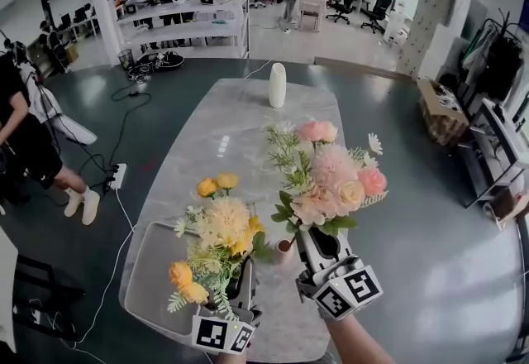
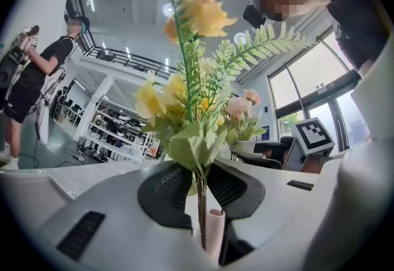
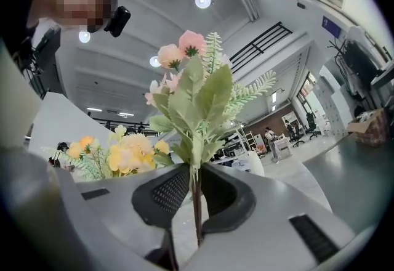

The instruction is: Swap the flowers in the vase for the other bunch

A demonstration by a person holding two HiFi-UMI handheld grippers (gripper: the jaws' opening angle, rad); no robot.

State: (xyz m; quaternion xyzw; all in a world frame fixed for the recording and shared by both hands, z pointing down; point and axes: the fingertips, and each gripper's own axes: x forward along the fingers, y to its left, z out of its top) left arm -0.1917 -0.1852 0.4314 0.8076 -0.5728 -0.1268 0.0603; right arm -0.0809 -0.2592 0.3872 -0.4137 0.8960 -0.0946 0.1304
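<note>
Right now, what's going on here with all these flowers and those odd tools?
A person is holding a handheld gripper in each hand. The left gripper is clamped on the stems of a yellow bunch, and the right gripper on a pink bunch. Both are held upright above the near end of the table. The white vase stands at the far end with no flowers in it.

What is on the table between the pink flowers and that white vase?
Nothing. In the head view, the grey tabletop is bare from the pink flowers up to the white vase standing near its far end.
</note>
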